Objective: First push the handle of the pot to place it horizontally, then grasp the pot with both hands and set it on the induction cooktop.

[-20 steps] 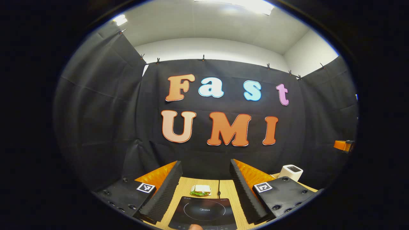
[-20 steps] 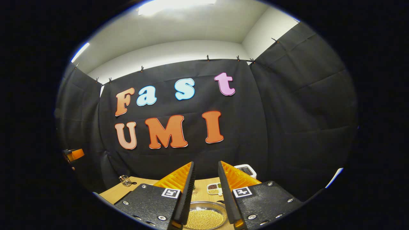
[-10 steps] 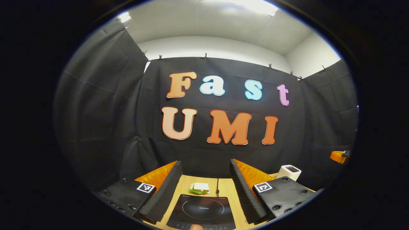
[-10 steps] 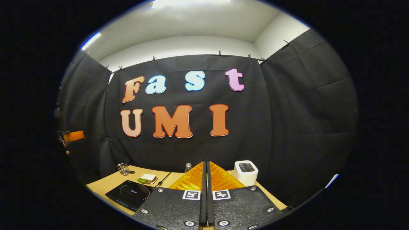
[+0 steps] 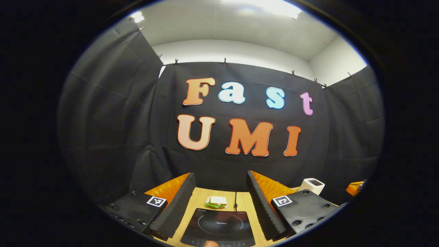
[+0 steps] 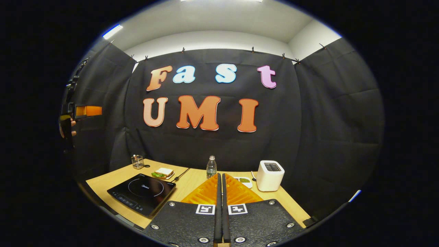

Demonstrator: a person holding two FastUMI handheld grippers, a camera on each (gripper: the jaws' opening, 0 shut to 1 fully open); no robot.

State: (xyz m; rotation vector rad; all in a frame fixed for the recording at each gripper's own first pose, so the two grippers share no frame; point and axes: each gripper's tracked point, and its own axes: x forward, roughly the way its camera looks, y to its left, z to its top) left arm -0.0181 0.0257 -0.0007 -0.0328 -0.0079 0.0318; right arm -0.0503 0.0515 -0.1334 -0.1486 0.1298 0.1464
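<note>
Left gripper view: your left gripper [image 5: 219,206] is released, jaws spread wide with nothing between them. The cooktop [image 5: 219,224] lies on the table [image 5: 197,202] in the gap between the jaws, closest to them. Just beyond it, also in the gap, sits a sandwich [image 5: 216,201]. A toaster [image 5: 311,185] stands past the outer side of the right-hand jaw. The pot cannot be located.

Right gripper view: your right gripper [image 6: 220,192] is clenched, jaws pressed flat together on nothing. The cooktop [image 6: 142,192] lies left of the jaws, the sandwich [image 6: 162,173] and a glass [image 6: 137,162] beyond it. A bottle [image 6: 211,167] stands just past the tips, the toaster [image 6: 270,175] to their right. Far left, a hand [image 6: 67,127] holds your other gripper.
</note>
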